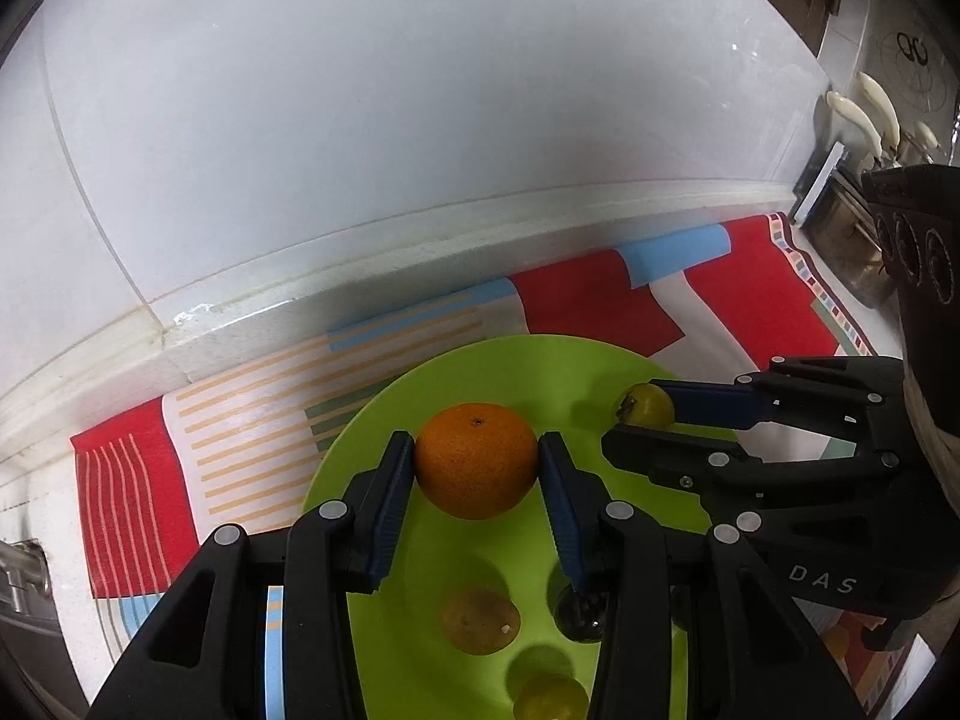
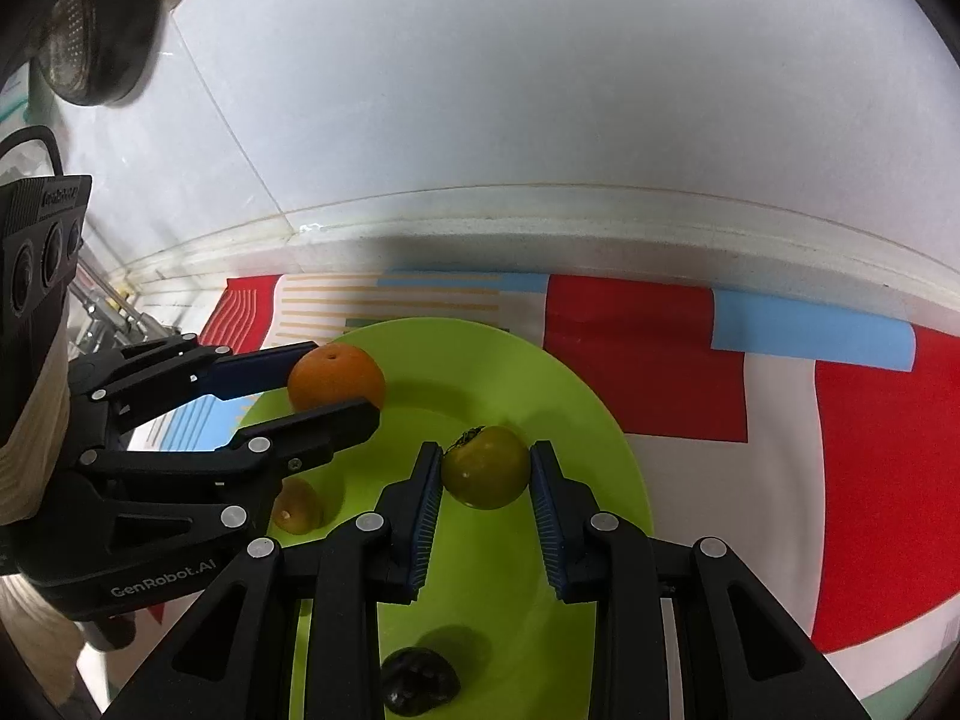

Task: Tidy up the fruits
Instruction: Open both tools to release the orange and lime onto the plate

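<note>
My left gripper [image 1: 476, 444] is shut on an orange mandarin [image 1: 477, 480], its blue pads pressing both sides, over a lime-green plate [image 1: 456, 372]. In the right wrist view my right gripper [image 2: 485, 453] is shut on a yellow-green fruit [image 2: 486, 474] with a dark stem, over the same plate [image 2: 540, 372]. Each gripper shows in the other's view: the right gripper [image 1: 639, 414] with its fruit [image 1: 645, 405], and the left gripper [image 2: 339, 383] with the mandarin [image 2: 336, 378]. On the plate lie a brownish fruit [image 1: 480, 621], a dark fruit [image 1: 579, 609] and a yellow fruit [image 1: 552, 699].
The plate sits on a red, white and blue patterned mat [image 2: 660, 360] on a pale counter against a white tiled wall [image 1: 420, 120]. A metal rack with cream-handled utensils [image 1: 864, 114] stands at the far right. A dark pan [image 2: 102, 24] hangs at the upper left.
</note>
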The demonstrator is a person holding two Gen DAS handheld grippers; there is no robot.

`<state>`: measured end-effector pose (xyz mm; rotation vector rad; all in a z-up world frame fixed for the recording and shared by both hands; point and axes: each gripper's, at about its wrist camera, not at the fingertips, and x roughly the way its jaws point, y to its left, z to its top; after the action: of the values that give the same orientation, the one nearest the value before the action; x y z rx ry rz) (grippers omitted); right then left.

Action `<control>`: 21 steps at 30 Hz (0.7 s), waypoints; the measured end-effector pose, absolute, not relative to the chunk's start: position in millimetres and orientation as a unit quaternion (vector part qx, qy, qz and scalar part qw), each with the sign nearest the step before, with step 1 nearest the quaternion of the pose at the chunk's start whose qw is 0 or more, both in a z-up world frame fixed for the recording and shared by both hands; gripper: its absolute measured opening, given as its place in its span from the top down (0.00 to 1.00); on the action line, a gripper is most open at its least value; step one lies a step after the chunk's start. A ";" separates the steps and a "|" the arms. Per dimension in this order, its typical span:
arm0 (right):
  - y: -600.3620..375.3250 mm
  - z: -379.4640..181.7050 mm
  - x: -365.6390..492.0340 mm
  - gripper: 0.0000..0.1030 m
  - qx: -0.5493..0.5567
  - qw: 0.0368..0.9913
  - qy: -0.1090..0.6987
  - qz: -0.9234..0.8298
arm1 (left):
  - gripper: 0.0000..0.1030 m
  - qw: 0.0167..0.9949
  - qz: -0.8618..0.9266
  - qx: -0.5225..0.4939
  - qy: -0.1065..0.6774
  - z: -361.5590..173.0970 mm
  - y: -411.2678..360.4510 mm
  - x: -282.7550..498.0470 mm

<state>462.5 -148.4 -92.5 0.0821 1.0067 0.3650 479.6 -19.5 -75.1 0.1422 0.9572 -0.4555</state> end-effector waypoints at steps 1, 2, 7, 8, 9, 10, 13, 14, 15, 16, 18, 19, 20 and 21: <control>-148.4 -93.4 462.7 0.70 0.040 0.860 0.479 0.173 | 0.59 0.861 -0.217 0.069 0.456 -75.4 -19.9 479.1; -148.3 -93.8 463.2 0.70 0.041 0.859 0.480 0.173 | 0.59 0.860 -0.216 0.071 0.456 -75.0 -19.1 479.0; -148.9 -91.9 462.0 0.65 0.040 0.864 0.474 0.164 | 0.50 0.870 -0.201 0.074 0.445 -69.0 -17.0 475.5; -148.8 -90.9 460.7 0.65 0.038 0.865 0.473 0.162 | 0.50 0.871 -0.200 0.075 0.441 -66.8 -16.6 473.6; -149.5 -90.3 459.6 0.64 0.038 0.866 0.472 0.161 | 0.50 0.873 -0.200 0.075 0.438 -64.0 -15.8 471.6; -149.8 -88.7 457.3 0.64 0.037 0.867 0.470 0.161 | 0.50 0.875 -0.198 0.076 0.435 -60.4 -15.3 469.0; -150.4 -81.2 450.0 0.65 0.036 0.871 0.462 0.163 | 0.48 0.881 -0.196 0.077 0.424 -48.7 -13.4 460.1; -150.3 -77.2 446.6 0.65 0.038 0.873 0.458 0.164 | 0.47 0.883 -0.194 0.076 0.420 -44.5 -12.7 457.1; -150.4 -74.7 445.6 0.65 0.039 0.874 0.455 0.165 | 0.47 0.885 -0.191 0.077 0.417 -40.9 -11.9 454.3; -150.4 -70.4 442.3 0.65 0.040 0.876 0.451 0.166 | 0.47 0.888 -0.189 0.077 0.413 -36.6 -11.1 450.7; -150.7 -63.0 436.7 0.65 0.041 0.880 0.443 0.166 | 0.47 0.892 -0.186 0.078 0.405 -27.7 -9.8 442.9; -151.4 -58.8 433.4 0.64 0.040 0.882 0.439 0.166 | 0.46 0.895 -0.183 0.080 0.399 -22.2 -8.9 437.2; -151.4 -54.0 429.5 0.65 0.039 0.885 0.434 0.166 | 0.46 0.896 -0.181 0.081 0.396 -18.6 -7.5 433.5; -151.7 -49.5 425.2 0.65 0.038 0.887 0.429 0.166 | 0.45 0.898 -0.179 0.082 0.393 -14.6 -6.4 428.7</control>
<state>425.2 -151.7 -49.5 0.0797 0.8914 0.3443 428.7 -6.4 -14.6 0.1701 0.8128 -0.3702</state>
